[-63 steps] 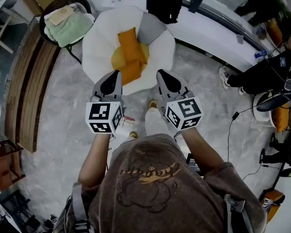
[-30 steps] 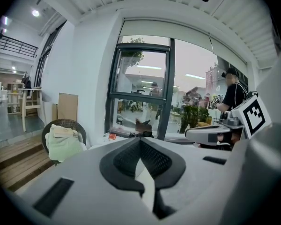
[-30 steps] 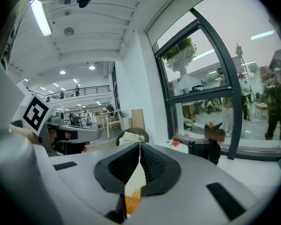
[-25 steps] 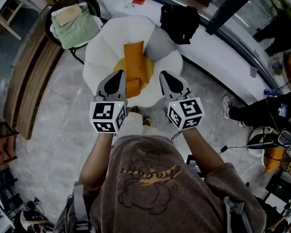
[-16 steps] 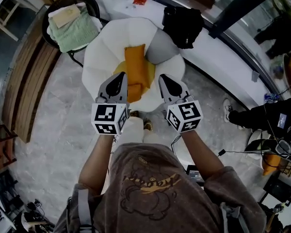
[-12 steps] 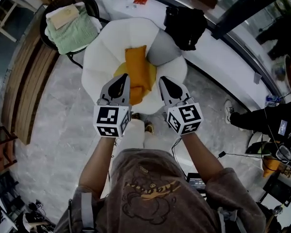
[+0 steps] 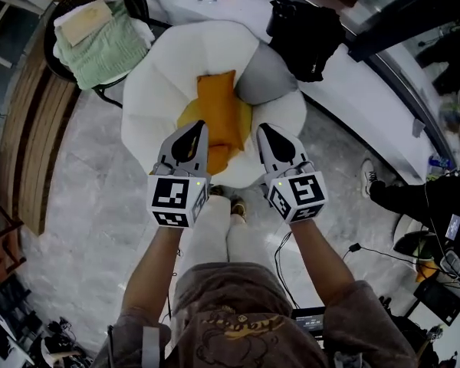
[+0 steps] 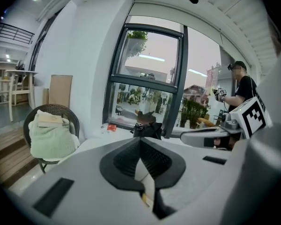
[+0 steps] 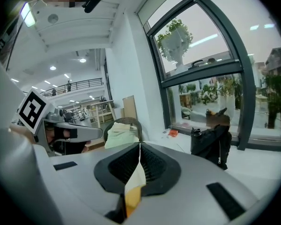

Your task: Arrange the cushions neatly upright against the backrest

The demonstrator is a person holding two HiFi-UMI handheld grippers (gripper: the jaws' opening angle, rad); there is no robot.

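**Soft cloth, polished stone, matt plastic**

The orange cushion (image 7: pixel 217 113) and grey cushion (image 7: pixel 264 83) look like matt woven cloth. The white armchair (image 7: pixel 165 67) has smooth, matt upholstery. The floor (image 7: pixel 84 205) is glossy grey marbled stone beside wood planks (image 7: pixel 19 129). A fluffy green blanket (image 7: pixel 100 48) lies on a wicker chair (image 8: pixel 65 110). The left claw (image 7: pixel 202 126) and right claw (image 7: pixel 261 127) are matt grey plastic with ribbed black pads (image 8: pixel 155 159).

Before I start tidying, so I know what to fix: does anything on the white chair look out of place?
Yes. The orange cushion lies flat on the chair, not upright against its backrest. The grey cushion sits off to the back right.
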